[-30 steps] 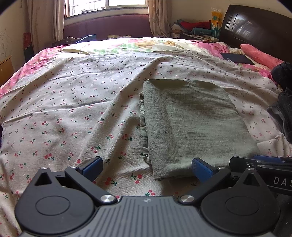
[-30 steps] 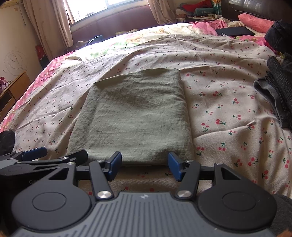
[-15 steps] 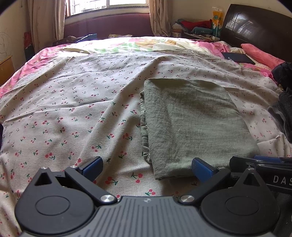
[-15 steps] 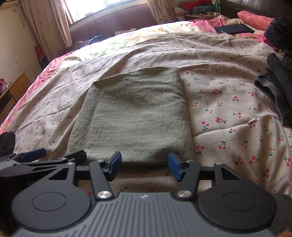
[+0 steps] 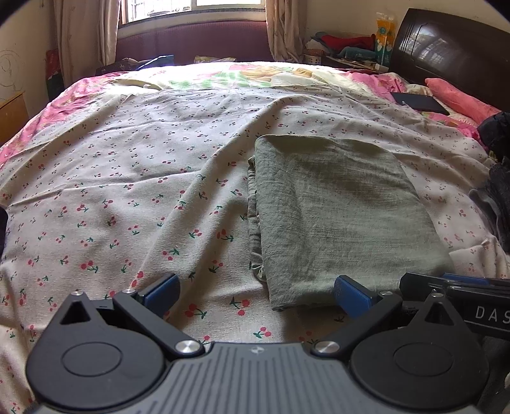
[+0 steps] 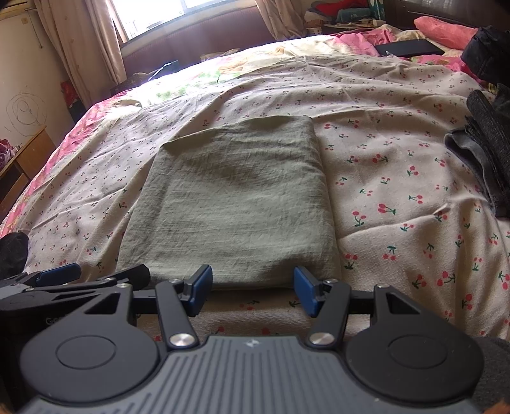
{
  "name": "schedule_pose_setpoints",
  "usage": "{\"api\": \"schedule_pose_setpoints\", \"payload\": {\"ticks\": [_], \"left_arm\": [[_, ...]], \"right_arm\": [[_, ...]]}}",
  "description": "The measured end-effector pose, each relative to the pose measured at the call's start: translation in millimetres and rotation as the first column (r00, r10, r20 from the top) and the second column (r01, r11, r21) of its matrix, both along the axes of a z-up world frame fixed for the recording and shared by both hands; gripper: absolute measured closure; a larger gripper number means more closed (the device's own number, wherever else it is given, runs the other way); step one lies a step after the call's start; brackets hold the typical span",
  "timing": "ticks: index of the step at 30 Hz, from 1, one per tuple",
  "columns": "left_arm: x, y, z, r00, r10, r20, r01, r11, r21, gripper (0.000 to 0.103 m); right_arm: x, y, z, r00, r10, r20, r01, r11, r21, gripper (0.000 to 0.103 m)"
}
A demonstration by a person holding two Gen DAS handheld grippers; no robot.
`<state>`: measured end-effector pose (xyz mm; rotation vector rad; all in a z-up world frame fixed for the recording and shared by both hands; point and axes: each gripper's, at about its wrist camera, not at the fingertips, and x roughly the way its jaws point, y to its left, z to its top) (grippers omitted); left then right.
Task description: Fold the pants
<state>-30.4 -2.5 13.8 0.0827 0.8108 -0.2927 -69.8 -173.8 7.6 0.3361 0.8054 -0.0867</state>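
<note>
My pants (image 5: 338, 207) lie folded in a neat rectangle on the bed (image 5: 127, 191) (done, I'd say), with my left gripper (image 5: 255, 291) and right gripper (image 6: 253, 286) both spread, holding nothing.

A lived-in home bedroom: wide bed under a cherry-print sheet (image 5: 134, 178), dark wooden headboard (image 5: 446, 47) far right, curtained window (image 5: 191, 6) at the far wall, cluttered nightstand (image 5: 344, 47) beside it.
</note>
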Motion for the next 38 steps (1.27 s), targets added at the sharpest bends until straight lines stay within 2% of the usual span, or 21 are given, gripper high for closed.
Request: {"api": "schedule_pose_setpoints", "payload": {"ticks": [38], "left_arm": [[-2.2,-0.5,-0.5,1.000,0.024,-0.008,-0.024,1.000,0.007,0.000]], "right_arm": [[0.2,0.2,-0.6,1.000,-0.001,-0.001,0.001,1.000,0.000,0.045]]}}
